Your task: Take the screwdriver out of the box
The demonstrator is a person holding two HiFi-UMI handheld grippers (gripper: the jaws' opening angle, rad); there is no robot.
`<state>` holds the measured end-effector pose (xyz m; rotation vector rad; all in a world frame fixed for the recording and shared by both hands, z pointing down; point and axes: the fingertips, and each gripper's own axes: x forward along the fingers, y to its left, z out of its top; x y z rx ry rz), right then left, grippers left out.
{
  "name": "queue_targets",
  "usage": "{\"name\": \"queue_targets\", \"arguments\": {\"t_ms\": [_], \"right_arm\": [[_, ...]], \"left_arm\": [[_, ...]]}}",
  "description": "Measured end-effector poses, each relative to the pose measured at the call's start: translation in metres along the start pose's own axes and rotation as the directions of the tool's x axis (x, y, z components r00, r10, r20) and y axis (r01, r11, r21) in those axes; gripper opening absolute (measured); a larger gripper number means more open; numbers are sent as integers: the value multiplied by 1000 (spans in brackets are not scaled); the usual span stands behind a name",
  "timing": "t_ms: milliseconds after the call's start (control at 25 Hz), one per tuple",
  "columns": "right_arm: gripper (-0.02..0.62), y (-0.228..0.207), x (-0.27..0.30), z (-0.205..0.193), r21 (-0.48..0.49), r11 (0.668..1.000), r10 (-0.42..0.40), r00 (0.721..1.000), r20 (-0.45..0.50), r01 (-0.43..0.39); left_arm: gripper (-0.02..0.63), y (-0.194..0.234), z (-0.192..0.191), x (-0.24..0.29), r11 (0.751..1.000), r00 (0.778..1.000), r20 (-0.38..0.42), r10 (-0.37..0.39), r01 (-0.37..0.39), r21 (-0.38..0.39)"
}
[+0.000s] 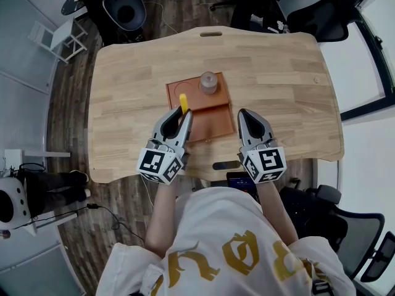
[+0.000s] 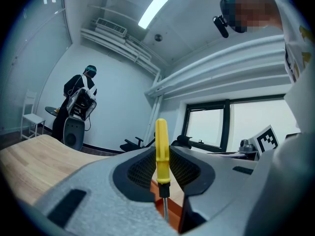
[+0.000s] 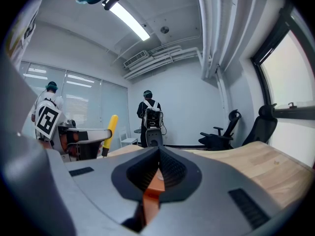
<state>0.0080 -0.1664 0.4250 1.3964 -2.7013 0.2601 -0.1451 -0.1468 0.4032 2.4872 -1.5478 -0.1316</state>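
Grips the screwdriver [image 2: 162,151], smooth yellow handle above a thin metal shaft, upright in the left claw [image 1: 184,112], over the near left part of the box [image 1: 213,117]. Pinches the right wall of this flat orange-brown box with the right claw [image 1: 244,115]. Shows a round translucent jar [image 1: 208,82] in the far compartment, on a pale wooden surface [image 1: 278,85]. Finds no readable writing.

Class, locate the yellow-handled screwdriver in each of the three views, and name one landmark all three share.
Head view: the yellow-handled screwdriver is just left of centre, in the left tongs, above the orange-brown box.
Left gripper view: centre, upright, pinched between the tongs.
Right gripper view: left side, beyond the right tongs.
Shared landmark: the light wooden table.
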Motion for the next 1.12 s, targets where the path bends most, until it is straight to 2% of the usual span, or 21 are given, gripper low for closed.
{"name": "queue_targets", "arguments": {"t_ms": [1120], "right_arm": [[11, -5, 16, -9, -16, 1000, 3, 999, -47, -4]], "left_arm": [[84, 10, -10, 15, 1000, 999, -31, -12, 12, -23]]}}
